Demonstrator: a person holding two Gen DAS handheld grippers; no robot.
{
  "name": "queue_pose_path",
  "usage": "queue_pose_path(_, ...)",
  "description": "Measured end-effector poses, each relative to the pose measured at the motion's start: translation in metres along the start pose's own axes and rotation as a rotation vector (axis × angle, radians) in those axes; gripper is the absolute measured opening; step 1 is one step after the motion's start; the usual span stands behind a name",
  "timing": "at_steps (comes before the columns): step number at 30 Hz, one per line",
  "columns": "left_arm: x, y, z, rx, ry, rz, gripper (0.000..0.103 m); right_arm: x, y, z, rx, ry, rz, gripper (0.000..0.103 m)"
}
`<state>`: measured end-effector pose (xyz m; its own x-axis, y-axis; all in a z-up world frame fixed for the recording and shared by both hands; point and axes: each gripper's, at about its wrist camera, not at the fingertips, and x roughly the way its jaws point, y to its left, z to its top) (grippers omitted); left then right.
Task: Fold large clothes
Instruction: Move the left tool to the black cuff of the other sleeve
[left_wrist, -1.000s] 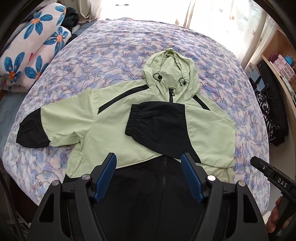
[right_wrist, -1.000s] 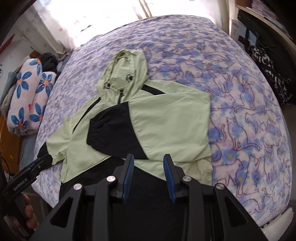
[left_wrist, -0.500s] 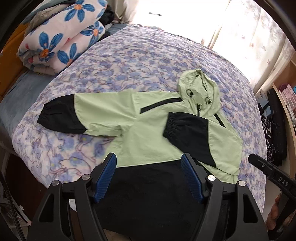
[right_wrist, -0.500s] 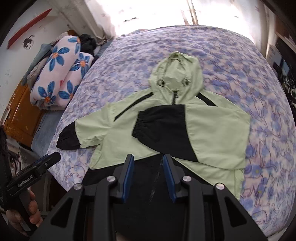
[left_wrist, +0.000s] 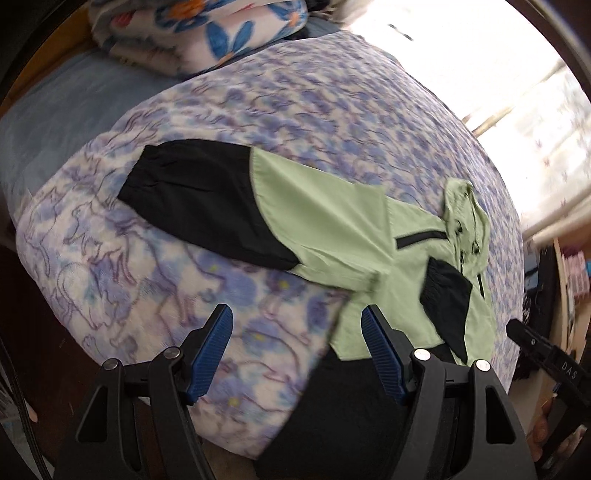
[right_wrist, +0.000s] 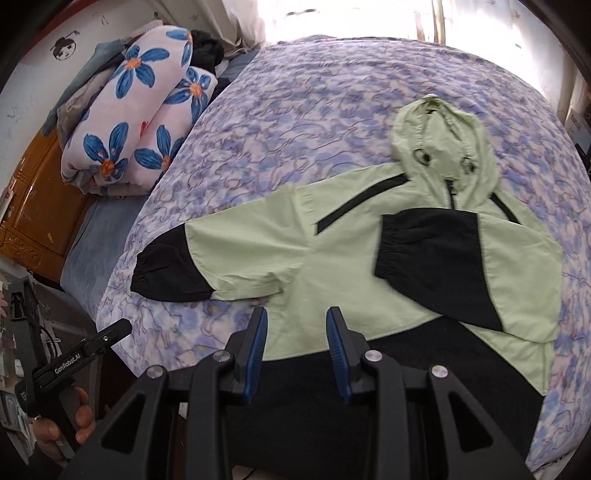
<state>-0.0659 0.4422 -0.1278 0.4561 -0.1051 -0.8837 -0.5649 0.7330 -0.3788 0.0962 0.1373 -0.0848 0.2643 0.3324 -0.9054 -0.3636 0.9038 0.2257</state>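
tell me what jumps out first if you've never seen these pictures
A pale green and black hooded jacket lies spread on the purple patterned bedspread, one sleeve folded across its chest, the other stretched out sideways. A bundle of blue-flowered bedding sits at the bed's far corner.

Green-and-black hooded jacket (right_wrist: 332, 280) lies flat on bed — one sleeve folded across chest.

Both grippers have swung toward the left side of the bed (left_wrist: 332, 110). The left gripper (left_wrist: 297, 350), which a second ago hung over the jacket's black hem, is now above bare patterned bedspread near the outstretched left sleeve (left_wrist: 229, 206), its jaws wide apart and empty. The right gripper (right_wrist: 297, 350) has shifted from the folded right sleeve (right_wrist: 443, 258) to the left part of the jacket (right_wrist: 332, 288) body, empty.
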Motion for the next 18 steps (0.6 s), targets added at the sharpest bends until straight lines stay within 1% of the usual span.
queue_pose_path(4, 0.033, 0.075, 0.036, -0.119, 0.012, -0.033, 0.071, 0.037, 0.039, 0.007, 0.004, 0.023, 0.005, 0.033)
queue_pose_path(9, 0.077, 0.146, 0.071, -0.241, 0.018, -0.013, 0.071, 0.086, 0.074, 0.010, 0.009, 0.079, 0.009, 0.033)
queue_pose_path(13, 0.110, 0.183, 0.089, -0.335, 0.030, -0.022, 0.071, 0.114, 0.087, 0.010, -0.002, 0.123, -0.002, 0.033)
queue_pose_path(18, 0.142, 0.210, 0.104, -0.441, 0.049, -0.040, 0.070, 0.135, 0.087, 0.009, 0.034, 0.154, -0.011, 0.033)
